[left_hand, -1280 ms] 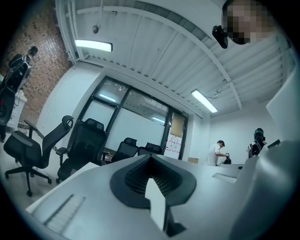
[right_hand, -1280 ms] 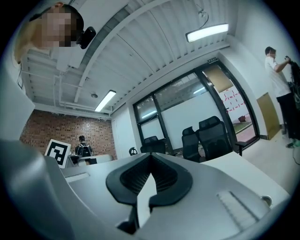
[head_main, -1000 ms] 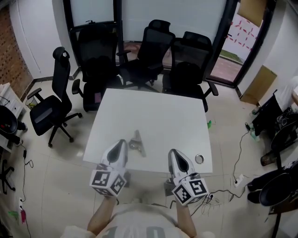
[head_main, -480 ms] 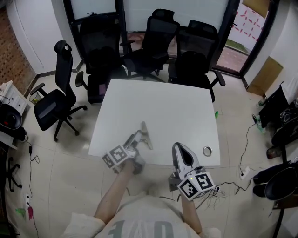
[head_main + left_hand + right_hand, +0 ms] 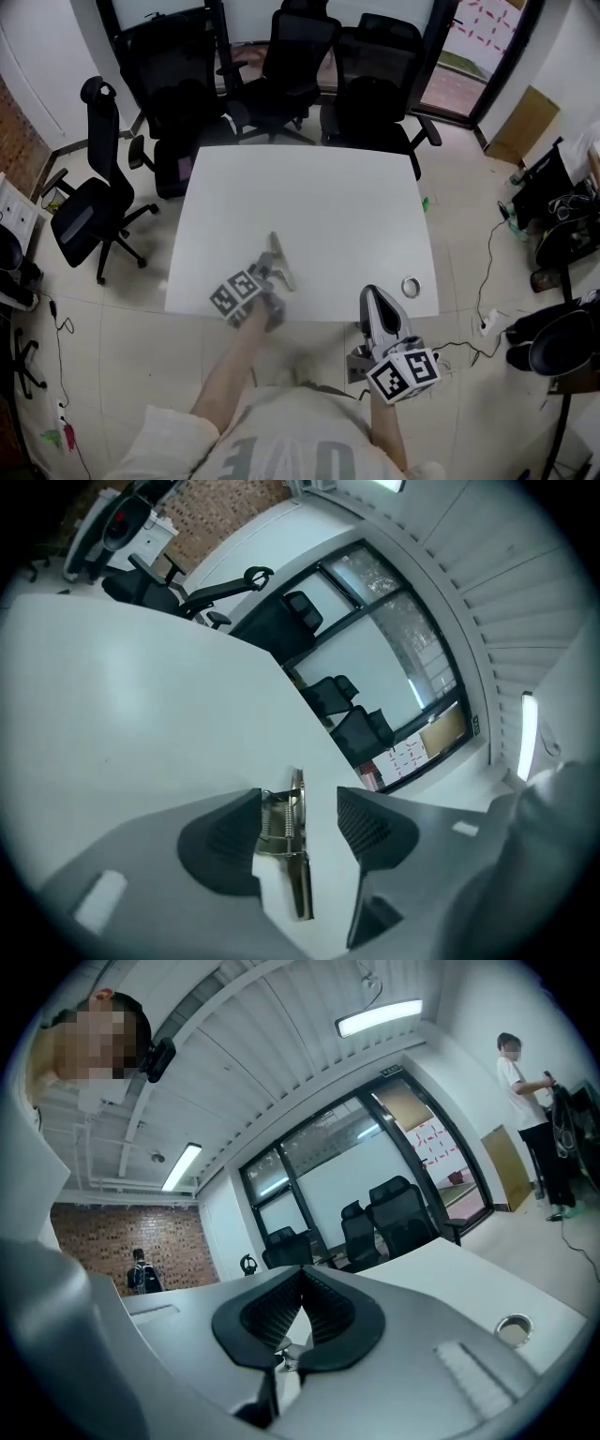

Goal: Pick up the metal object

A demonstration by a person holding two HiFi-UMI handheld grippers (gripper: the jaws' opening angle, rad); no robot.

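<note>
Currently: left gripper jaws opening, astride metal object, pads not pressing. Object lies flat on white table, near front edge. For clean pick: centre jaws over spring section, lower, then close. Right gripper clenched, empty, at near table edge. Small ring, perhaps tape, nearby. Black chairs at far side; tiled floor.
</note>
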